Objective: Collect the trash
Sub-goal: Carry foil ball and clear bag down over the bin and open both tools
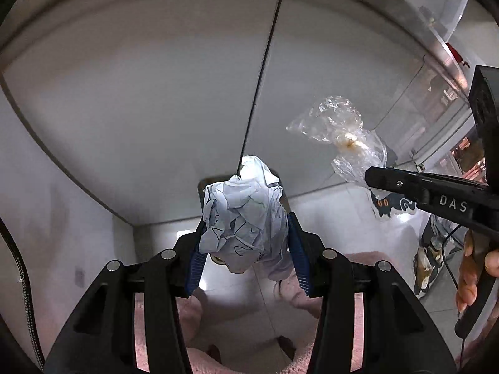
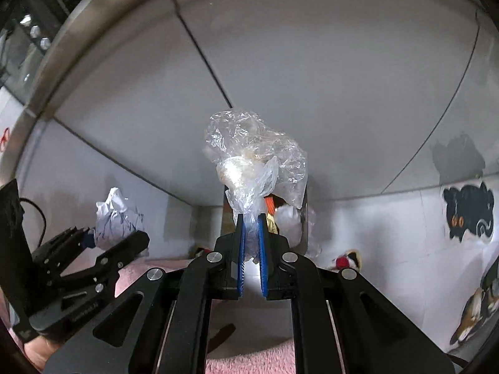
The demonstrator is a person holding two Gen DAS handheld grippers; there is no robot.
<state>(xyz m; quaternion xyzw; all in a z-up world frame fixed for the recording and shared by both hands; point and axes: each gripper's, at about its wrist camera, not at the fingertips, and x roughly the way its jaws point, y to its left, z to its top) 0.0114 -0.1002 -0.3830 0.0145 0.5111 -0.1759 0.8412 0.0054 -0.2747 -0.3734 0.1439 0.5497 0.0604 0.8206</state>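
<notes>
My left gripper (image 1: 246, 233) is shut on a crumpled ball of white paper (image 1: 244, 215) with dark lines on it, held up in the air. My right gripper (image 2: 251, 218) is shut on a crumpled clear plastic bag (image 2: 252, 155) with a pale lump inside. In the left wrist view the plastic bag (image 1: 338, 134) hangs at the right from the right gripper's fingers (image 1: 405, 187). In the right wrist view the left gripper (image 2: 103, 237) and its paper ball (image 2: 115, 218) are at the lower left. Behind the bag stands a shiny metal bin (image 2: 304, 218) holding white and orange trash.
White cabinet doors (image 1: 156, 109) with a dark seam fill the background under a metal counter edge (image 2: 78, 31). A pink fluffy rug (image 2: 268, 361) lies below. Cat stickers (image 2: 467, 212) are on the white wall at the right. A small red and white toy (image 2: 346, 260) lies on the floor.
</notes>
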